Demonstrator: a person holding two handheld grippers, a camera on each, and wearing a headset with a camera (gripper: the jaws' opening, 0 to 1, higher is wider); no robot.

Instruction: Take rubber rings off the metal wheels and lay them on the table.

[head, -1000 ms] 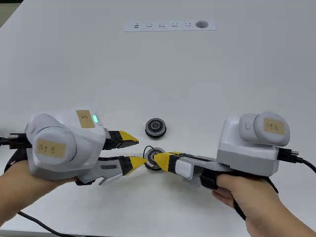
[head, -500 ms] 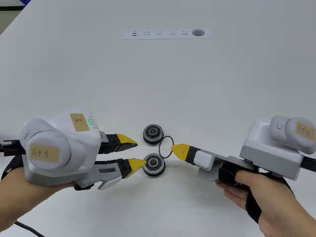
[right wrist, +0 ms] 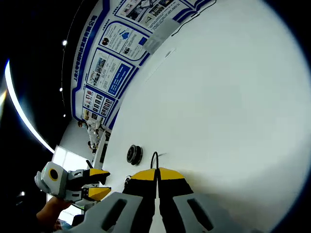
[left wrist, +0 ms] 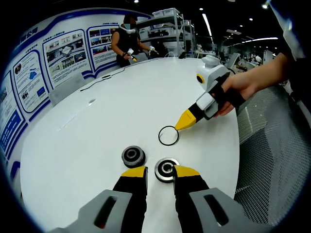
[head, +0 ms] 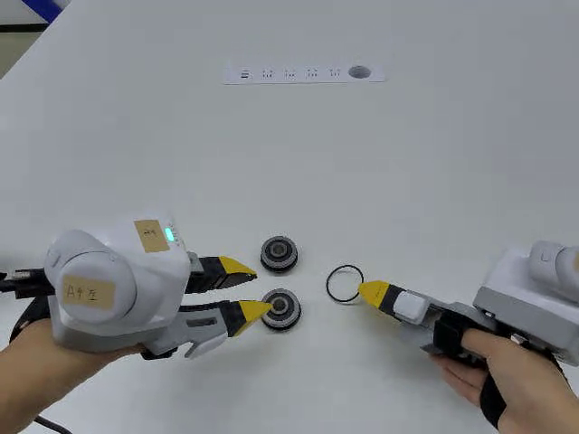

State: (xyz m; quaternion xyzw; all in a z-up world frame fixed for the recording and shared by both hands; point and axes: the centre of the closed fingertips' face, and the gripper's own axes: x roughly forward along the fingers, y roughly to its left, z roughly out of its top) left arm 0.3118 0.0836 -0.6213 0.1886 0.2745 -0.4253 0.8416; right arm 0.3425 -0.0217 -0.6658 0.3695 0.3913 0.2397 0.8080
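Two small metal wheels sit on the white table (head: pixel 434 163): a far wheel (head: pixel 279 254) (left wrist: pixel 133 156) and a near wheel (head: pixel 281 308) (left wrist: pixel 166 170). My left gripper (head: pixel 249 287) (left wrist: pixel 160 172) is open, its yellow tips on either side of the near wheel, the lower fingertip (head: pixel 257 310) against it. A thin black rubber ring (head: pixel 345 284) (left wrist: pixel 168 135) (right wrist: pixel 155 160) lies low over the table to the right of the wheels. My right gripper (head: pixel 369 291) (right wrist: pixel 157 174) is shut on the ring's right edge.
A white power strip (head: pixel 303 72) lies at the far side of the table. The table's edge (left wrist: pixel 238 145) runs close on the right in the left gripper view. A person (left wrist: pixel 127 41) stands beyond the far end.
My right gripper has drawn back to the right with the ring, pulling it off the near wheel and away from it. The left gripper stayed at the near wheel.
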